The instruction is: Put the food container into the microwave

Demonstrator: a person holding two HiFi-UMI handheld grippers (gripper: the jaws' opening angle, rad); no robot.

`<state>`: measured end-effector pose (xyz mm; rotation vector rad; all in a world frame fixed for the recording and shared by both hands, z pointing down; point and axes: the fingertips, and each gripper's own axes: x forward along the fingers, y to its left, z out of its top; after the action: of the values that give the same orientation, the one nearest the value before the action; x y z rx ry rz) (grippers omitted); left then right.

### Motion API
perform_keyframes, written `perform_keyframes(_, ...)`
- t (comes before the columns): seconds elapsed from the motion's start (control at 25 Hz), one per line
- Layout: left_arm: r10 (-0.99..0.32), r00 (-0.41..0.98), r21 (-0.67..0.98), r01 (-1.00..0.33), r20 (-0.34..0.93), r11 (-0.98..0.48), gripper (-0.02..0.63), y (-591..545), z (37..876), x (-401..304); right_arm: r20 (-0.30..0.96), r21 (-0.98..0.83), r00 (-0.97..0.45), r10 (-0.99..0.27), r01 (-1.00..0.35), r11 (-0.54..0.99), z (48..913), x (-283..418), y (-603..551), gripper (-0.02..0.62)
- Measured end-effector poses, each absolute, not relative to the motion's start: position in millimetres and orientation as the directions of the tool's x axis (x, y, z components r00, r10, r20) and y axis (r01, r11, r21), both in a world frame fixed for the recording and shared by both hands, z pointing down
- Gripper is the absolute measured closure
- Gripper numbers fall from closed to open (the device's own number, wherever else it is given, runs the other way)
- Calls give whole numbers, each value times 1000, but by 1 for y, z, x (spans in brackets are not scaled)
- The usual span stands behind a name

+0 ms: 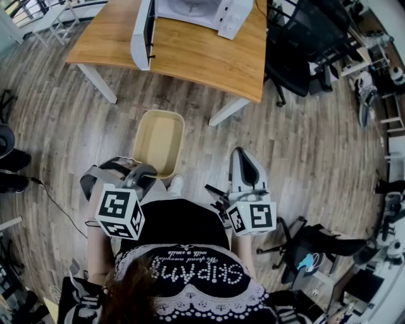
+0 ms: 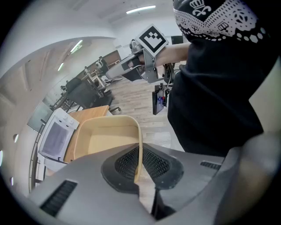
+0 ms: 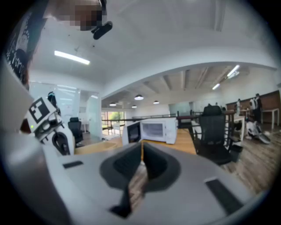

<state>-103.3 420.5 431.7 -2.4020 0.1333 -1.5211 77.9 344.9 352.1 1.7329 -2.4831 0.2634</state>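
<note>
The food container (image 1: 158, 142) is a beige open tub held over the wood floor, short of the table. My left gripper (image 1: 143, 175) is shut on the tub's near rim; in the left gripper view the thin wall (image 2: 139, 149) stands pinched between the pads. The white microwave (image 1: 190, 11) sits on the wooden table (image 1: 190, 57) with its door (image 1: 142, 35) swung open. It also shows as the microwave (image 3: 153, 130) straight ahead in the right gripper view. My right gripper (image 1: 245, 166) is to the right of the tub, level, shut and holding nothing.
Black office chairs (image 1: 291, 63) stand right of the table, and another chair (image 1: 316, 247) is at my right side. A cable (image 1: 57, 202) trails on the floor to the left. The white table legs (image 1: 98, 82) reach the floor ahead of the tub.
</note>
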Motion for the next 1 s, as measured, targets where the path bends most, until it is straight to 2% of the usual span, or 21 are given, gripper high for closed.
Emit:
perform_keyframes(0.6, -257, 403, -308, 66, 878, -949, 565, 419, 436, -113, 202, -66, -353, -914, -935, 347, 357, 77, 352, 558)
perform_keyframes(1.0, -259, 407, -315, 76, 876, -946, 565, 437, 437, -106, 159, -103, -351, -923, -935, 338, 354, 88, 373, 558)
